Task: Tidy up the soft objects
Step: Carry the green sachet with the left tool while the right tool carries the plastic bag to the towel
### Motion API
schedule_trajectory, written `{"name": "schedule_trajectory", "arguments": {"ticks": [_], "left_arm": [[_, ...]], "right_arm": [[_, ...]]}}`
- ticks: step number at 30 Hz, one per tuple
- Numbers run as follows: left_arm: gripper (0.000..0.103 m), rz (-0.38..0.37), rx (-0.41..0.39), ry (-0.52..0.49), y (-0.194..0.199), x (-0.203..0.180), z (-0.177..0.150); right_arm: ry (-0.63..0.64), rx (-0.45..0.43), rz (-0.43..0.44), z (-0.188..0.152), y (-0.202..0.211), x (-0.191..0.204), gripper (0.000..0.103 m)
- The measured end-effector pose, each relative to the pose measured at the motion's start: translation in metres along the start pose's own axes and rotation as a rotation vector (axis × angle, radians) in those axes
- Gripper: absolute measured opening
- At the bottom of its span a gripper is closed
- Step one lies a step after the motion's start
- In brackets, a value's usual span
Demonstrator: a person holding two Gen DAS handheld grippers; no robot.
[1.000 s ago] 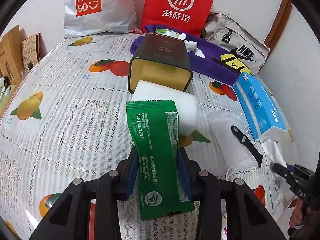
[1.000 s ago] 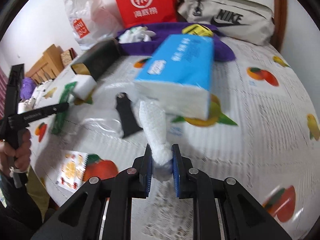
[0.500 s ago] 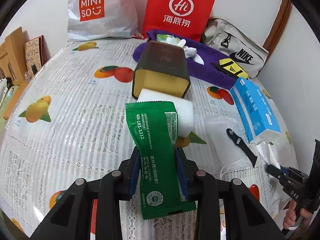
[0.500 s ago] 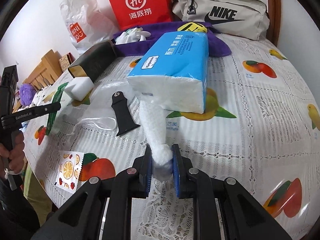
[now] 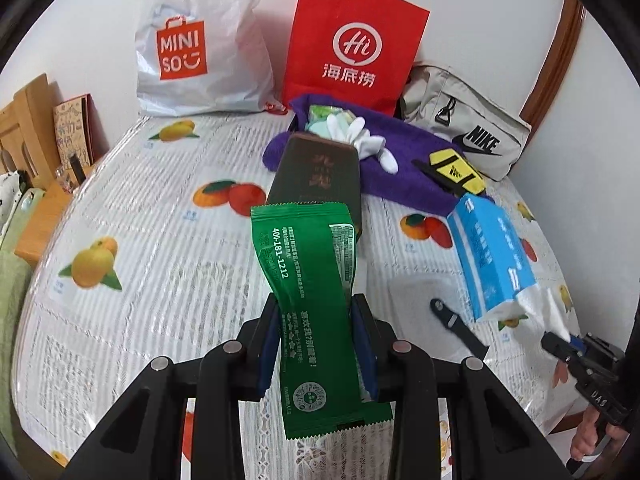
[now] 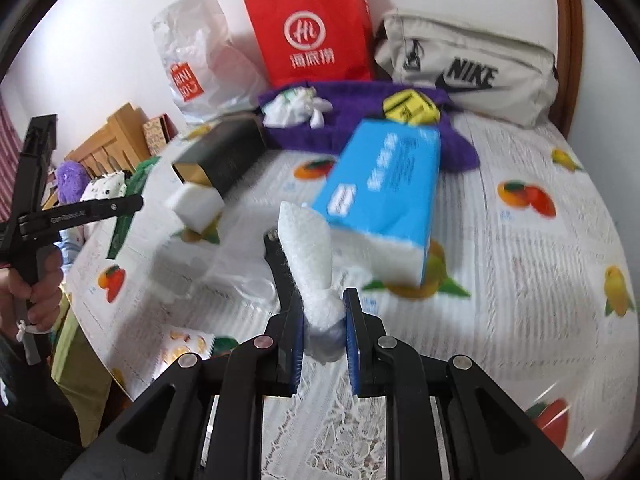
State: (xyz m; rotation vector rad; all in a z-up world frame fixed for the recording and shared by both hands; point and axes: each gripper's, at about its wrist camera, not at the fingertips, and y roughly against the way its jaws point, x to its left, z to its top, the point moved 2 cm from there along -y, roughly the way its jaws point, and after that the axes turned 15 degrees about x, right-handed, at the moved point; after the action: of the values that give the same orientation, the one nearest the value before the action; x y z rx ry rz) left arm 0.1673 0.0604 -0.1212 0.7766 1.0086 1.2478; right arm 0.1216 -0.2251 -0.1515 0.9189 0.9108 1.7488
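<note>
Fruit-print tablecloth (image 5: 132, 216) with shopping bags against the white wall at the back. On the left, the left gripper (image 5: 316, 344) is clamped on a green packet (image 5: 310, 300), held up above the cloth in front of a dark box (image 5: 316, 172). Over on the right, the right gripper (image 6: 323, 322) pinches a twisted white tissue (image 6: 310, 256) coming out of the blue tissue pack (image 6: 384, 184), which looks lifted off the table.

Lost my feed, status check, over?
Left gripper shut on green packet. Right gripper shut on tissue, blue tissue pack lifted. Black scraper lies below.
</note>
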Motion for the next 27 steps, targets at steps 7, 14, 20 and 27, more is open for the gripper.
{"name": "schedule_trajectory", "arguments": {"ticks": [7,14,20,27], "left_arm": [[0.033,0.016,-0.036,-0.016,0.020,-0.007,0.028],[0.033,0.018,-0.054,-0.021,0.027,-0.012,0.053],[0.032,0.014,-0.052,-0.026,0.023,-0.017,0.074],[0.033,-0.001,-0.055,-0.059,0.014,-0.028,0.105]], "right_arm": [[0.001,-0.066,-0.011,0.038,0.024,-0.004,0.018],[-0.007,-0.068,-0.019,0.076,0.026,-0.011,0.018],[-0.006,-0.073,-0.004,0.104,0.020,-0.014,0.018],[0.002,-0.064,0.007,0.137,0.005,-0.019,0.018]]}}
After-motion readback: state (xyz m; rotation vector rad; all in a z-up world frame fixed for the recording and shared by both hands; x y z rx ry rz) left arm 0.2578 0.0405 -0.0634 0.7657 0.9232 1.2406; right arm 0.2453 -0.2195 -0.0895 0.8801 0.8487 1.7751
